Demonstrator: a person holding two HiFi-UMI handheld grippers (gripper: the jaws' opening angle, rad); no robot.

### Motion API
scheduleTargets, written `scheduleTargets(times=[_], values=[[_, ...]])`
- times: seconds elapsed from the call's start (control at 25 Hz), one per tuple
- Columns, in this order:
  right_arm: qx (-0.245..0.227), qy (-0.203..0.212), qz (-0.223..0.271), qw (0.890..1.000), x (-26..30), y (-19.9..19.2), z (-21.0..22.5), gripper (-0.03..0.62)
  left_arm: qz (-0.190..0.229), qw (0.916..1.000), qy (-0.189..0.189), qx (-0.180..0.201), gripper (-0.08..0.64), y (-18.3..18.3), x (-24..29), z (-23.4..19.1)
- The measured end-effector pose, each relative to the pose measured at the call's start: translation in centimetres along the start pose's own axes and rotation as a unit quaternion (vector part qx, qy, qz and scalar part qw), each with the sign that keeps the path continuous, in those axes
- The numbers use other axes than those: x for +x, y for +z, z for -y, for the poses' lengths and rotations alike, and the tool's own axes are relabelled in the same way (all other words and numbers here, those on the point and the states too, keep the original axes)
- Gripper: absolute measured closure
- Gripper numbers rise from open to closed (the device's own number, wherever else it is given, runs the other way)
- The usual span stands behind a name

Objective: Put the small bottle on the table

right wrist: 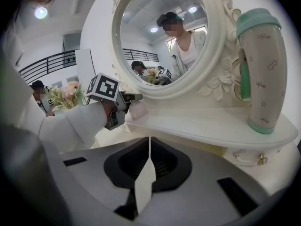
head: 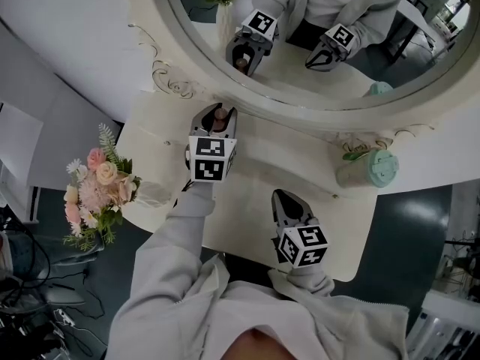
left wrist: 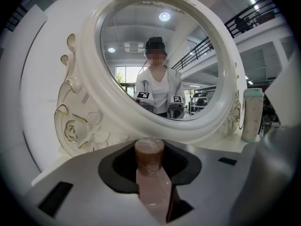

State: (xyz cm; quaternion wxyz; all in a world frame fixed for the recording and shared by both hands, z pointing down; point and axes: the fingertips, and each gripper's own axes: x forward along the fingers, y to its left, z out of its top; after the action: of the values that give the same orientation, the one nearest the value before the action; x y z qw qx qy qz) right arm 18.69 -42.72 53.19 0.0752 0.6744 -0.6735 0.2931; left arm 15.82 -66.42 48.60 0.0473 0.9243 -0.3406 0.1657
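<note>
Gripping the small bottle (left wrist: 151,182) in the left gripper (head: 219,113), fingers pinching its pale pink body from both sides, brown cap poking out beyond the tips. Stretched out over the cream tabletop (head: 259,160), right up near the foot of the round mirror (head: 300,103). Held tilted away along the fingers, low over the raised back ledge (right wrist: 207,126) of the tabletop. No telling from any view whether touching that ledge. Seen from the right gripper view as a pinkish shape at the tip of the left gripper, just at the ledge's near edge.

Hanging back with the right gripper (head: 285,199), nearer the body and further right, over the front part of the tabletop. Fingers pressed together there, tip to tip, nothing between them.

Off to the right on the ledge, standing upright: a tall tumbler (head: 369,168) with a mint-green lid and base, beside the mirror's carved frame, well apart from both grippers. Off the left end of the tabletop: a bouquet (head: 97,190) of pink and cream flowers. In the mirror glass: reflections of both grippers with their marker cubes, and of a person in a light grey jacket.
</note>
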Motion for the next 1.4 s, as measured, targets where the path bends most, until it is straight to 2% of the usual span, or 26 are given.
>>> scheduleTargets(times=[0.4,0.68,0.92,0.96,1.0,1.04,1.2,1.4], values=[[-0.001,-0.006,-0.003,1.000,-0.3,-0.2,0.8,0.555,0.008,0.9998,0.011,0.015,0.420,0.4,1.1,-0.2],[-0.001,-0.006,0.000,1.000,-0.4,-0.1,0.8,0.555,0.006,0.9998,0.012,0.012,0.419,0.3,1.1,-0.2],[-0.004,-0.002,0.005,1.000,-0.5,0.1,0.4,0.555,0.010,0.9995,0.008,0.030,0.416,0.4,1.1,0.2],[-0.005,-0.002,0.007,1.000,-0.5,0.1,0.3,0.555,0.010,0.9992,0.007,0.037,0.406,0.4,1.1,0.3],[-0.006,-0.001,0.008,1.000,-0.5,0.2,0.2,0.555,0.010,0.9990,0.007,0.044,0.357,0.3,1.1,0.4],[-0.007,0.000,0.009,1.000,-0.5,0.2,0.1,0.555,0.010,0.9988,0.008,0.048,0.250,0.2,1.0,0.5],[-0.008,-0.001,0.012,1.000,-0.9,0.2,0.1,0.555,0.018,0.9994,0.015,0.027,0.215,-0.4,0.2,0.1],[-0.009,-0.002,0.018,1.000,-1.4,0.4,0.1,0.554,0.023,0.9997,0.002,-0.012,0.213,-0.8,-1.5,0.2]])
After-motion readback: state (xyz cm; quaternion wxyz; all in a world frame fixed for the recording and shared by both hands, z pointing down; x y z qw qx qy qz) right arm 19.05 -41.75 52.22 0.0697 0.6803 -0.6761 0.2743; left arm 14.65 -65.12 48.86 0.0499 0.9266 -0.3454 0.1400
